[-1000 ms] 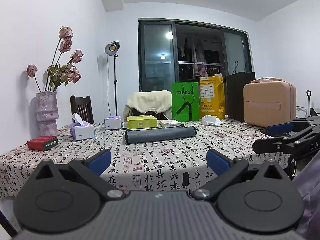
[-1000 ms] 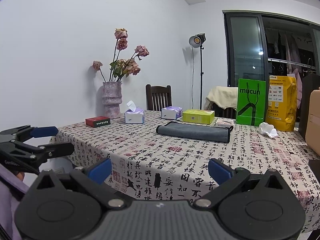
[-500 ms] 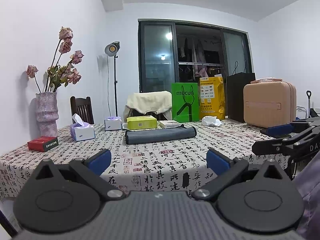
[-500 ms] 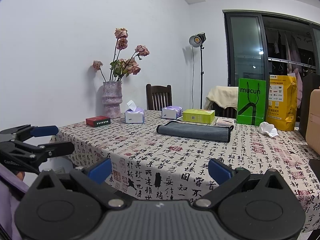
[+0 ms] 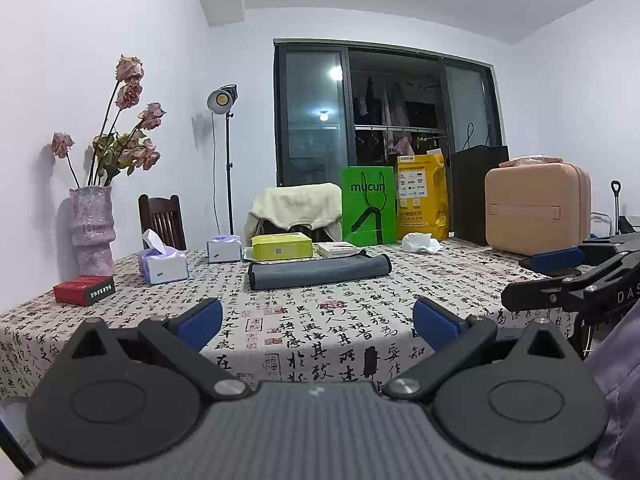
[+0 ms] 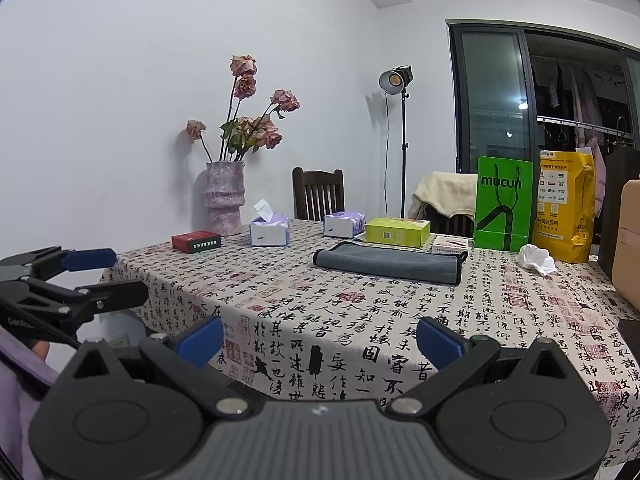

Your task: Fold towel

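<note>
- I am holding my left gripper (image 5: 318,320) off the near edge of the table (image 5: 360,320), its blue-padded fingers (image 5: 200,322) spread wide and gripping nothing.
- I am holding my right gripper (image 6: 320,338) beside it, equally wide open and empty.
- The grey towel (image 5: 319,271) is lying folded in a long strip mid-table, well apart from both grippers, just in front of the yellow-green box (image 5: 281,246).

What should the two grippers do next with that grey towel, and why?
Probably move both forward over the table toward the grey towel. The left hand-held gripper and right hand-held gripper are open, empty and short of the table's near edge, while the towel lies further in, before the yellow-green box.
</note>
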A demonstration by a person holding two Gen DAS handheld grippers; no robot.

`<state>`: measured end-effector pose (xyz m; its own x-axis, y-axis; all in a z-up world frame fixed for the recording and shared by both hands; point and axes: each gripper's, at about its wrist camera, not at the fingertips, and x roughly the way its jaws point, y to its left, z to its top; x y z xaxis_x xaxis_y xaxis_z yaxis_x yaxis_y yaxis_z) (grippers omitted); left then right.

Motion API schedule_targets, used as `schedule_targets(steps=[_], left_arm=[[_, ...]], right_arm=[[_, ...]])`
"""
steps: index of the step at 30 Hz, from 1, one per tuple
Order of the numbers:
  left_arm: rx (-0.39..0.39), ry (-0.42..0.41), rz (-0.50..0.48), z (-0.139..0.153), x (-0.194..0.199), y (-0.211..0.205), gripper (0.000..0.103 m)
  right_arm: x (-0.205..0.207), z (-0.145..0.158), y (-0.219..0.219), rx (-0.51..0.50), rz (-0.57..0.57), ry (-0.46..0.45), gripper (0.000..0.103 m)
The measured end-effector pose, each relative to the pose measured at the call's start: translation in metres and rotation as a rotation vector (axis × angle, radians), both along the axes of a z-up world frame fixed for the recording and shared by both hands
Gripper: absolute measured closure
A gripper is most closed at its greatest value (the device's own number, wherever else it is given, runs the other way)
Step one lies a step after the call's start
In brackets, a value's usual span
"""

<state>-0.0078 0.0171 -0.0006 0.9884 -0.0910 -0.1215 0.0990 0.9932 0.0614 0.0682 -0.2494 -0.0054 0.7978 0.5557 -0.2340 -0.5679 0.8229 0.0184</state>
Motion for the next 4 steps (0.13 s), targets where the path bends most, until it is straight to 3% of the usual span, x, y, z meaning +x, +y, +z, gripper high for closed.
schedule_targets(steps=[4], left_arm=[[0.004,0.004,0.002,-0.0004,0.0005,-0.0006,0.0]], right_arm=[[0.0002,-0.0001,0.0001,0.0,-0.001,-0.001,0.0]])
